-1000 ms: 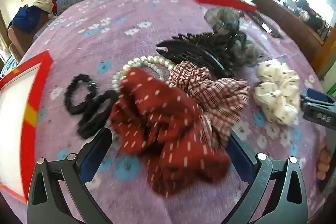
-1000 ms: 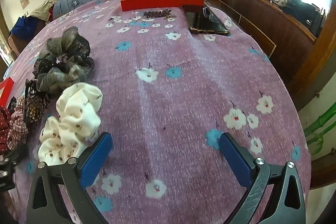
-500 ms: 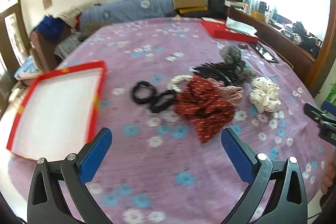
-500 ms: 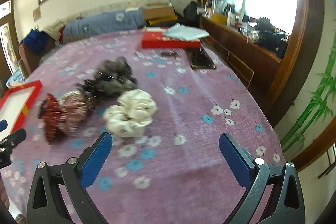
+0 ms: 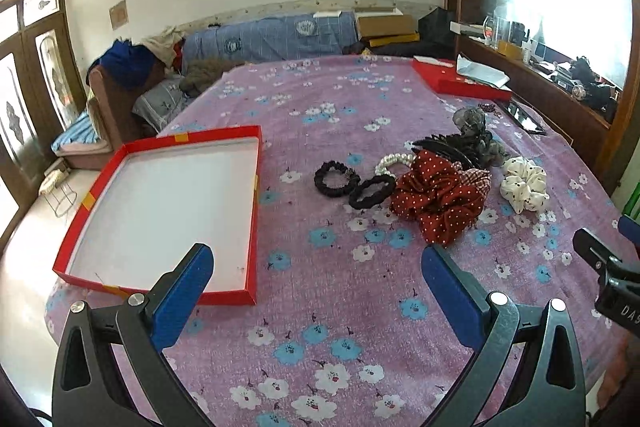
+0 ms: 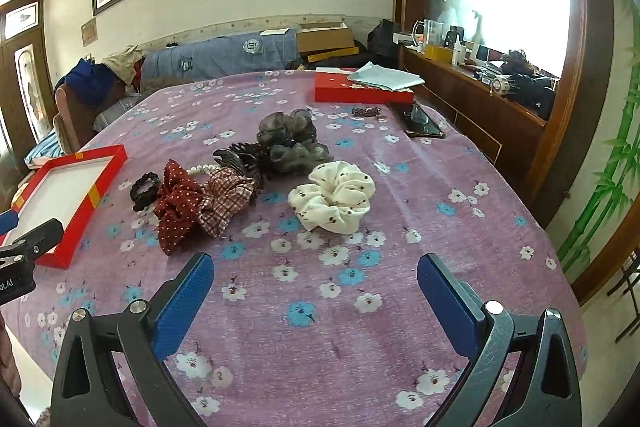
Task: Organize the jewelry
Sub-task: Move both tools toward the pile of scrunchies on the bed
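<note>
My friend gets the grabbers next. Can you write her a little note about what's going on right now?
Left gripper: open, holding nothing, raised over the bedspread.
Right gripper: open, holding nothing too.
The red tray on the left has nothing in it.
Still in a pile on the purple bedspread: two black hair ties, pearl bracelet, red dotted scrunchie, checked scrunchie, black claw clip, grey scrunchie. The white scrunchie lies a bit apart on the right.
Done: nothing sorted yet.
Left: probably move each piece into the tray.
</note>
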